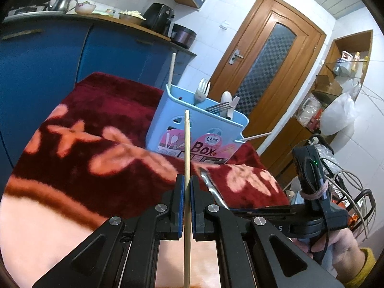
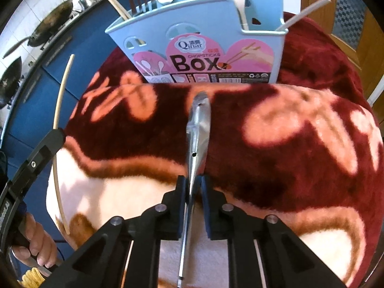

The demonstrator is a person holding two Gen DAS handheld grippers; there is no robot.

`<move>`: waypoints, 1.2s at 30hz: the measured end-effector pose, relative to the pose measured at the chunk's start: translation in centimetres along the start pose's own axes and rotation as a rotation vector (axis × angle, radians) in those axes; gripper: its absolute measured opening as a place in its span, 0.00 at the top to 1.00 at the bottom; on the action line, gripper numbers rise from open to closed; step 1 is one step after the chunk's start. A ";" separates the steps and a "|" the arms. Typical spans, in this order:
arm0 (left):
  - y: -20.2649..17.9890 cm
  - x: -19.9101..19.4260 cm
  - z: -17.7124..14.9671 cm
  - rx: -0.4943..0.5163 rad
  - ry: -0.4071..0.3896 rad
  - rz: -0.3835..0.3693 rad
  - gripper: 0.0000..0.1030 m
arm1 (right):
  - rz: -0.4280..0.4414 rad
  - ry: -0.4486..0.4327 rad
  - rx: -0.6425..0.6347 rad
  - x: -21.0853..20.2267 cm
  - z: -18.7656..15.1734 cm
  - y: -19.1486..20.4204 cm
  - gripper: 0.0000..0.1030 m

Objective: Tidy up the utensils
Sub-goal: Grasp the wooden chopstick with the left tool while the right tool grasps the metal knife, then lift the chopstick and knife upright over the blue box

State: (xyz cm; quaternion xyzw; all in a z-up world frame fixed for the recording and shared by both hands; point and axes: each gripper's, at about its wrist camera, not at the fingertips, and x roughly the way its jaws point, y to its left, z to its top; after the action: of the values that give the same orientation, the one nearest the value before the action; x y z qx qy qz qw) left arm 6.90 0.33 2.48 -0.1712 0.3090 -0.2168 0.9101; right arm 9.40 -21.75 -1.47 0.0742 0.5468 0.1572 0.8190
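A light blue chopsticks box (image 1: 199, 129) stands on a red floral blanket (image 1: 96, 132); it holds forks, a spoon and chopsticks. My left gripper (image 1: 187, 182) is shut on a wooden chopstick (image 1: 187, 148) that points up in front of the box. My right gripper (image 2: 194, 184) is shut on a metal spoon (image 2: 198, 129), held edge-on above the blanket, pointing at the box (image 2: 199, 48). In the right wrist view the left gripper (image 2: 56, 132) and its chopstick (image 2: 60, 110) are at the left. In the left wrist view the spoon (image 1: 212, 187) shows just right of my fingers.
Blue cabinets (image 1: 48, 60) with a counter of pots and bowls stand behind the blanket. A wooden door (image 1: 271, 67) is at the right, with shelves and bags (image 1: 336, 112) beside it. Woks (image 2: 50, 26) sit on the counter at the left.
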 end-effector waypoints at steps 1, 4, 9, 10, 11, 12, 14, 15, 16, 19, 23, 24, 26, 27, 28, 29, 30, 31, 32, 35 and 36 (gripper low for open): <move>-0.2 0.0 0.1 0.006 -0.002 -0.007 0.96 | 0.023 -0.011 0.014 -0.3 -0.3 -0.3 0.86; -0.6 0.0 0.2 0.017 -0.008 -0.017 0.96 | 0.068 -0.054 0.028 -1.2 -1.0 -0.9 0.87; -1.3 0.2 0.8 0.034 -0.022 -0.029 0.96 | 0.110 -0.147 0.034 -3.5 -2.2 -1.8 0.87; -1.4 0.2 0.9 0.038 -0.024 -0.031 0.96 | 0.117 -0.165 0.034 -4.0 -2.4 -2.0 0.87; -1.6 0.2 1.0 0.045 -0.028 -0.033 0.96 | 0.121 -0.187 0.034 -4.5 -2.5 -2.2 0.87; -1.8 0.2 1.1 0.051 -0.032 -0.034 0.96 | 0.123 -0.214 0.031 -5.0 -2.7 -2.2 0.87; -2.3 0.1 1.5 0.063 -0.040 -0.035 0.96 | 0.123 -0.268 0.020 -5.9 -3.0 -2.1 0.87; -2.5 0.1 1.7 0.070 -0.045 -0.036 0.96 | 0.123 -0.292 0.014 -6.4 -3.0 -1.9 0.87; -2.7 0.1 1.9 0.074 -0.049 -0.038 0.96 | 0.123 -0.310 0.011 -6.6 -2.9 -1.7 0.87; -3.4 0.0 2.7 0.092 -0.071 -0.045 0.96 | 0.131 -0.377 0.004 -7.9 -2.7 -1.4 0.87; -4.4 0.1 3.7 0.119 -0.100 -0.049 0.96 | 0.125 -0.460 -0.018 -9.5 -2.2 -1.1 0.87; -4.6 0.1 4.0 0.128 -0.107 -0.048 0.96 | 0.120 -0.480 -0.025 -9.9 -2.1 -1.1 0.87; -5.0 0.3 4.5 0.138 -0.118 -0.048 0.96 | 0.119 -0.514 -0.032 -10.6 -1.7 -1.0 0.87; -5.2 0.4 4.9 0.142 -0.127 -0.048 0.96 | 0.123 -0.526 -0.032 -10.8 -1.5 -1.0 0.87; -5.3 0.5 5.2 0.144 -0.136 -0.049 0.96 | 0.126 -0.541 -0.032 -11.0 -1.3 -1.0 0.87; -5.4 0.6 5.6 0.146 -0.143 -0.050 0.96 | 0.125 -0.553 -0.033 -11.1 -1.0 -1.0 0.87; -5.5 0.7 5.9 0.148 -0.153 -0.049 0.96 | 0.121 -0.562 -0.035 -11.3 -0.9 -1.0 0.87; -5.6 0.8 6.3 0.151 -0.160 -0.046 0.96 | 0.116 -0.575 -0.037 -11.4 -0.6 -1.0 0.87; -5.6 0.9 6.5 0.153 -0.165 -0.043 0.96 | 0.113 -0.586 -0.039 -11.4 -0.5 -1.1 0.87; -5.7 1.2 7.4 0.154 -0.180 -0.035 0.96 | 0.104 -0.612 -0.045 -11.6 0.1 -1.1 0.87; -5.6 1.3 7.8 0.156 -0.187 -0.030 0.96 | 0.099 -0.620 -0.046 -11.6 0.4 -1.2 0.87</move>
State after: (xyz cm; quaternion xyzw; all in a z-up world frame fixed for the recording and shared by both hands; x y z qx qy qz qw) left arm 11.19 -3.73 10.17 -0.1242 0.2024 -0.2369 0.9421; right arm 5.85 -26.75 8.45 0.1269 0.2631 0.1791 0.9395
